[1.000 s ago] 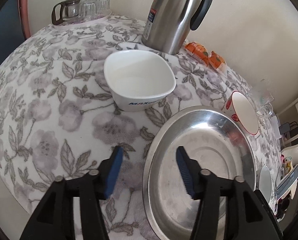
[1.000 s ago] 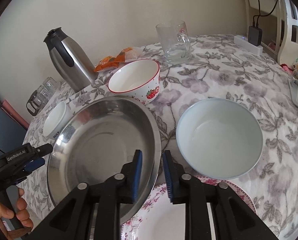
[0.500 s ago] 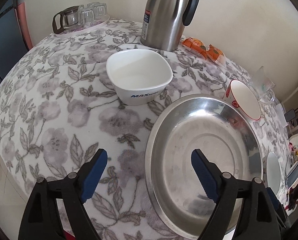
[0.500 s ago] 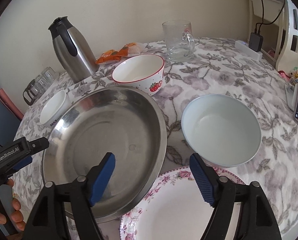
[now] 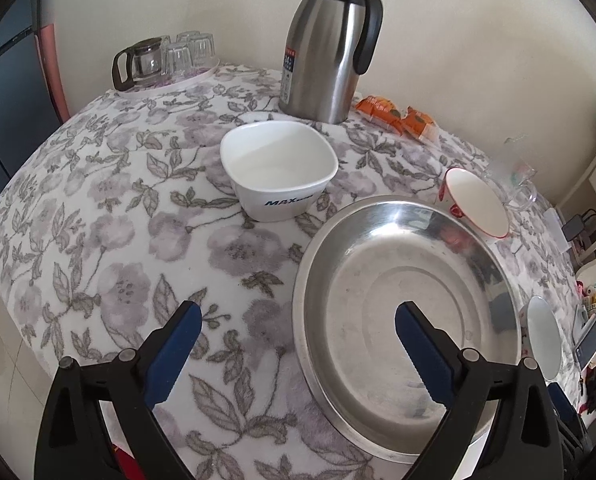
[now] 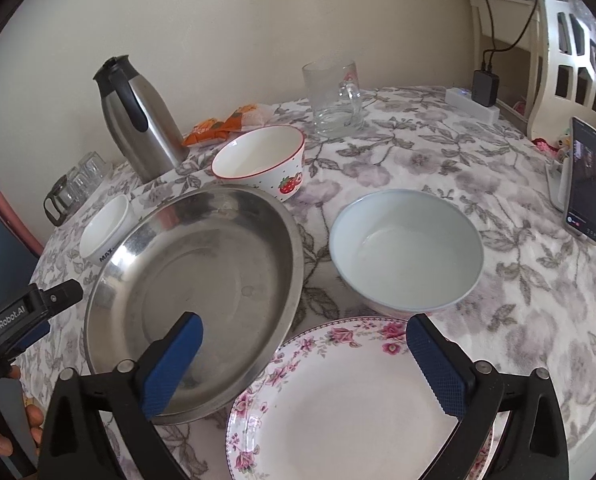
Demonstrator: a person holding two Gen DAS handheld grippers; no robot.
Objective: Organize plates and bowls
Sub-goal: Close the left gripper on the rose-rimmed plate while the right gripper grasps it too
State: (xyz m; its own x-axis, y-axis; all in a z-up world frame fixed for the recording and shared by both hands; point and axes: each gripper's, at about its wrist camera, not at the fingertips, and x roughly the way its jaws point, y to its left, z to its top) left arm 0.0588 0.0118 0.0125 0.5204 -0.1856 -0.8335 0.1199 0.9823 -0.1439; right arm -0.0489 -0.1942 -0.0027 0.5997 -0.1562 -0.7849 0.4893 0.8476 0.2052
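Note:
A wide steel plate (image 5: pixel 377 264) (image 6: pixel 202 276) lies flat on the flowered tablecloth. My left gripper (image 5: pixel 298 320) straddles its left rim, jaws opening wide, pads clear of the metal. My right gripper (image 6: pixel 303 332) hangs over the plate's right rim and a floral plate (image 6: pixel 337 400), jaws opening, nothing pressed between them. A white square bowl (image 5: pixel 278 168) (image 6: pixel 106 232) sits behind the steel plate. A strawberry bowl (image 6: pixel 258 160) (image 5: pixel 477 204) and a pale blue bowl (image 6: pixel 405 248) stand to the right.
A steel thermos (image 5: pixel 329 40), orange snack packets (image 5: pixel 397 116) and a glass mug (image 6: pixel 333 100) stand at the back. A tray with a glass teapot and tumblers (image 5: pixel 166 60) is far left. A phone on a stand (image 6: pixel 585 176) and power strip (image 6: pixel 473 104) are at right.
Both grippers spread their jaws off the steel plate's rim and drew back a little. The plate stays flat on the cloth.

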